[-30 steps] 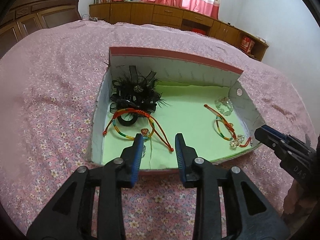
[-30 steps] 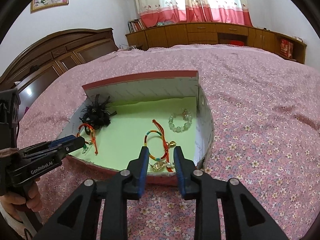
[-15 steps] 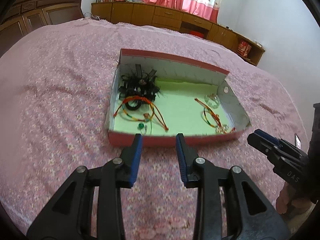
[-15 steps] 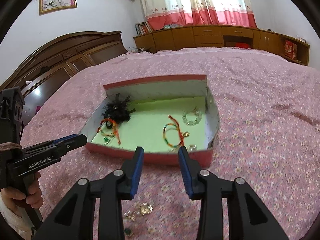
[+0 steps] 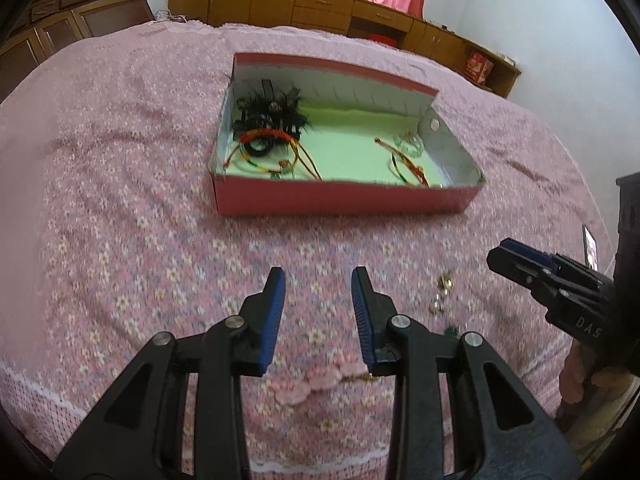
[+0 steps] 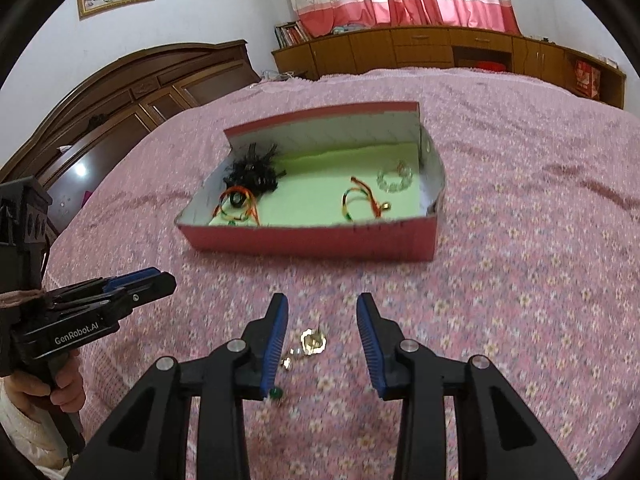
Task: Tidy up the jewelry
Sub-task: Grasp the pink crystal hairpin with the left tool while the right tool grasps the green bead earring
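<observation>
A red box (image 5: 344, 200) (image 6: 312, 242) with green lining sits on the pink floral bedspread. It holds a black feather hairpiece (image 5: 272, 114) (image 6: 254, 172), two red-orange cord bracelets (image 5: 272, 148) (image 6: 360, 200) and a clear bead bracelet (image 5: 408, 144) (image 6: 394, 180). My left gripper (image 5: 318, 284) (image 6: 160, 280) hovers open over bare bedspread, short of the box. A pink bead strand (image 5: 312, 380) lies under its arms. My right gripper (image 6: 322, 308) (image 5: 504, 256) is open above a small gold piece (image 6: 314, 340) (image 5: 442, 292) and a green stud (image 6: 275, 393), touching neither.
A dark wooden headboard (image 6: 132, 92) lies at the left and low wooden cabinets (image 6: 440, 46) along the far wall under pink curtains. The lace edge of the bedspread (image 5: 36, 388) runs close below the left gripper. A hand (image 6: 36, 384) holds the left gripper's handle.
Both grippers have pulled back from the box toward the near edge of the bed. The right jaws stand wider than a second ago. Loose jewelry on the bedspread has come into view.
</observation>
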Demonstrator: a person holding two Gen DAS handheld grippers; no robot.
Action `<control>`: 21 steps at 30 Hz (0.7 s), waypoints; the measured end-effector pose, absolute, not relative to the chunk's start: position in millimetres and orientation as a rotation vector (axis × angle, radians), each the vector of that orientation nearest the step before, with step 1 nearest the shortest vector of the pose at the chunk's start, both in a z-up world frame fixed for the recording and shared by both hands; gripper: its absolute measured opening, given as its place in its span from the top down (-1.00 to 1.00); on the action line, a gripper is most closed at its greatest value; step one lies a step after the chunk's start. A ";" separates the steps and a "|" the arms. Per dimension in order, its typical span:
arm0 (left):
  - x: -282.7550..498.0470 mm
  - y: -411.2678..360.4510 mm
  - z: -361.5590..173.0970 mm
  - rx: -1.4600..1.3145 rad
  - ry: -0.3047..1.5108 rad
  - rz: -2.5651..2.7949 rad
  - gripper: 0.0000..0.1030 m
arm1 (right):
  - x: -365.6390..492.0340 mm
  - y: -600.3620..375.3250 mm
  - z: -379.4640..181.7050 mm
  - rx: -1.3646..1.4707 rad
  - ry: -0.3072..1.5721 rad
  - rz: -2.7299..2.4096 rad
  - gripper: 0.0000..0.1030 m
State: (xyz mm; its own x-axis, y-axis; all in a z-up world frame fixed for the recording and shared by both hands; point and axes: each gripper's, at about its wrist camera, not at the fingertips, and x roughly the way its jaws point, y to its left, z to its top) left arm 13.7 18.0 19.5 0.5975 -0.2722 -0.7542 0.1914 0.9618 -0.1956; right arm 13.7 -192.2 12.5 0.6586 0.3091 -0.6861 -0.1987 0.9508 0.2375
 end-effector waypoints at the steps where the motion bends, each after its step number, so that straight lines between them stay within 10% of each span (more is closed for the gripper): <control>1: 11.0 17.4 17.5 -0.092 0.900 -0.275 0.50 | 12.5 -192.4 11.7 0.148 0.808 0.289 0.25; 21: -15.1 19.2 -1.4 -0.050 0.983 -0.309 0.50 | -7.7 -166.6 -14.2 0.120 0.946 0.380 0.25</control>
State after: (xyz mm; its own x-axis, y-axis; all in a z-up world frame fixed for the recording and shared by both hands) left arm -15.1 19.2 -1.4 0.5150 -0.2792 -0.8104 0.2342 0.9553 -0.1803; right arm -7.7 -166.6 -14.2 0.5241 0.3689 -0.7676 -0.2650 0.9272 0.2647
